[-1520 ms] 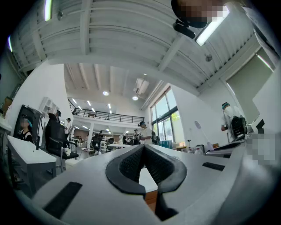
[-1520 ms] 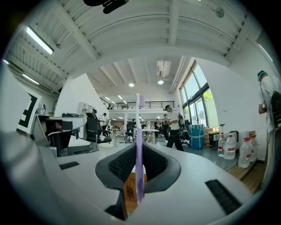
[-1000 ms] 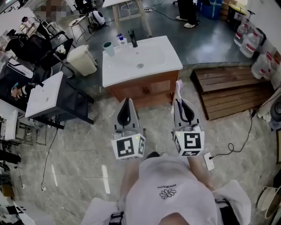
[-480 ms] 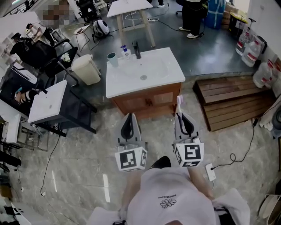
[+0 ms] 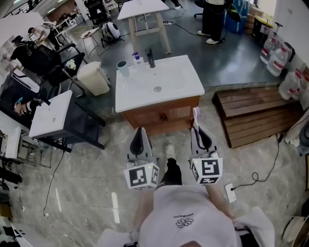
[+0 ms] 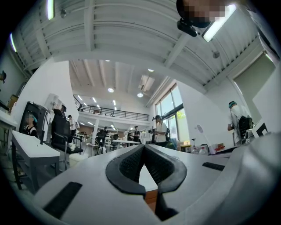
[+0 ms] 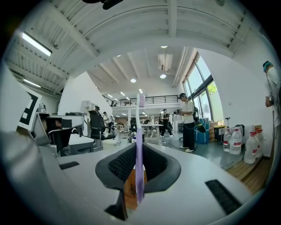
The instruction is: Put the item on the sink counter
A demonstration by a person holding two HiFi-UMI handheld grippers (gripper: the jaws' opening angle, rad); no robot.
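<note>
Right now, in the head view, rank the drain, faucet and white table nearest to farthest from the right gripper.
From the right gripper, shut on the toothbrush:
1. Drain, middle of the sink.
2. Faucet, at the sink's back edge.
3. White table, beyond the sink.

Slim lilac toothbrush [image 7: 139, 132] stands upright, pinched in the right gripper [image 5: 196, 129].

A wooden pallet [image 5: 256, 111] is shown on the floor at right. A cream bin [image 5: 93, 77] is seen at upper left. Water bottles [image 5: 276, 50] are grouped at far right.
</note>
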